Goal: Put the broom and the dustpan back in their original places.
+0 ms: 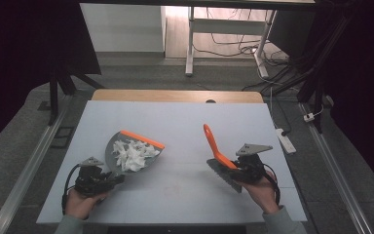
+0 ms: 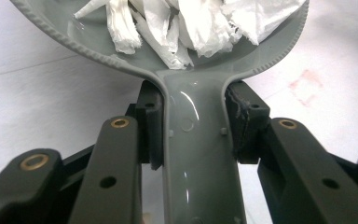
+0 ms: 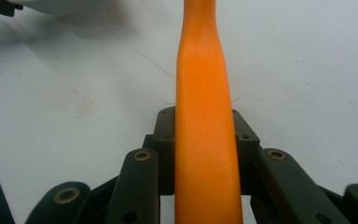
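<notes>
Left hand-held gripper (image 1: 108, 179) is sitting near the front-left corner of the worktop (image 1: 185, 122), jaws clamping the grey handle of a dustpan (image 1: 126, 153). In the left gripper view both pads are pressing flat against the handle's sides, just below where it is flaring into the pan (image 2: 200, 154).

Dustpan is resting on the worktop left of centre, its orange lip (image 1: 142, 139) facing away from the person. Torn white paper scraps (image 1: 132, 155) are piling inside the pan, touching each other; in the left gripper view they are lying bunched against the pan's rear wall (image 2: 168, 28).

Right hand-held gripper (image 1: 237, 168) is hovering over the front-right part of the worktop, jaws gripping a hand brush by its orange handle (image 1: 213, 144). Handle is sticking up and away from the person, tilting left. The right gripper view is showing the handle (image 3: 205, 140) running straight up between both pads, which are touching it on either side. Grey bristle head (image 1: 223, 174) is pointing down-left, just beside the gripper; can't tell if it is touching the surface.

Brush and dustpan are well apart, with bare worktop between them. A faint reddish mark (image 3: 77, 105) is showing on the surface.
</notes>
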The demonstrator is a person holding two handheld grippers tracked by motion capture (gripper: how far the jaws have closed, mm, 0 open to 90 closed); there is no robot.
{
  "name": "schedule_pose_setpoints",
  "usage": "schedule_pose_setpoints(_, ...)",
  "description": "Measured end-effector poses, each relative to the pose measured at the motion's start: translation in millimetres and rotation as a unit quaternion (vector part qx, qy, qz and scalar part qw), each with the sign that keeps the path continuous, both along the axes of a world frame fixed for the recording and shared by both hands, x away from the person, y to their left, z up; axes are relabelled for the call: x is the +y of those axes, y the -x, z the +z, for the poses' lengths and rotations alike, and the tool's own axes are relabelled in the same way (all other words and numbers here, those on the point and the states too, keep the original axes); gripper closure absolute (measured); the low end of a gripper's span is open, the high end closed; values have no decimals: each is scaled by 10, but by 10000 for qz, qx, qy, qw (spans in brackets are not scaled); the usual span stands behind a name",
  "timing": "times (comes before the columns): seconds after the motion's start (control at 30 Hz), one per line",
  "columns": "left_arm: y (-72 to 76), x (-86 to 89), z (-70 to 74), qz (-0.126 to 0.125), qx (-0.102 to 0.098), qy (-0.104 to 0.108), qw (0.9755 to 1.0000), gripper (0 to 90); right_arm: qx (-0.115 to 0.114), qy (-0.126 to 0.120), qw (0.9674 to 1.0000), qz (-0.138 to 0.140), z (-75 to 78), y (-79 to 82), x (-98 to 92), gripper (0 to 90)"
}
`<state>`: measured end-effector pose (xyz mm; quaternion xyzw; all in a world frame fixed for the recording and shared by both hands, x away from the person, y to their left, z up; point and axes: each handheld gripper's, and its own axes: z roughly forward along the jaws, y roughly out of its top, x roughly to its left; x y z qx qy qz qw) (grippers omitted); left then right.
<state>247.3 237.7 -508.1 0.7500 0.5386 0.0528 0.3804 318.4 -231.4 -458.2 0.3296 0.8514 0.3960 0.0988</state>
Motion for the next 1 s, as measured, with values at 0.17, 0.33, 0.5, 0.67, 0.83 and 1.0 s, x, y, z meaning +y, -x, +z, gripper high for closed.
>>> schedule_pose_setpoints(0.17, 24, 14, -30, 359, 41, 42, 9993, 613, -3, -49, 10000, 21, -1, 34, -54, 705)
schedule_pose_setpoints(0.33, 22, 12, -84, 704, 91, 49, 9975, 613, 5, -84, 10000, 23, 9, 59, -88, 705)
schedule_pose_setpoints(0.5, 5, 16, -128, 943, 198, 86, 9953, 613, 14, -57, 10000, 35, -5, 70, -95, 705)
schedule_pose_setpoints(0.67, -20, 22, -169, 1124, 272, 98, 9932, 613, 25, 9, 10000, -38, -43, 62, -99, 705)
schedule_pose_setpoints(0.83, -55, 55, -205, 1298, 361, 50, 9909, 612, 81, 29, 10000, -26, -60, 57, -84, 705)
schedule_pose_setpoints(1.0, -76, 64, -229, 1372, 393, 6, 9898, 612, 177, 74, 9998, 14, -103, 47, -59, 705)
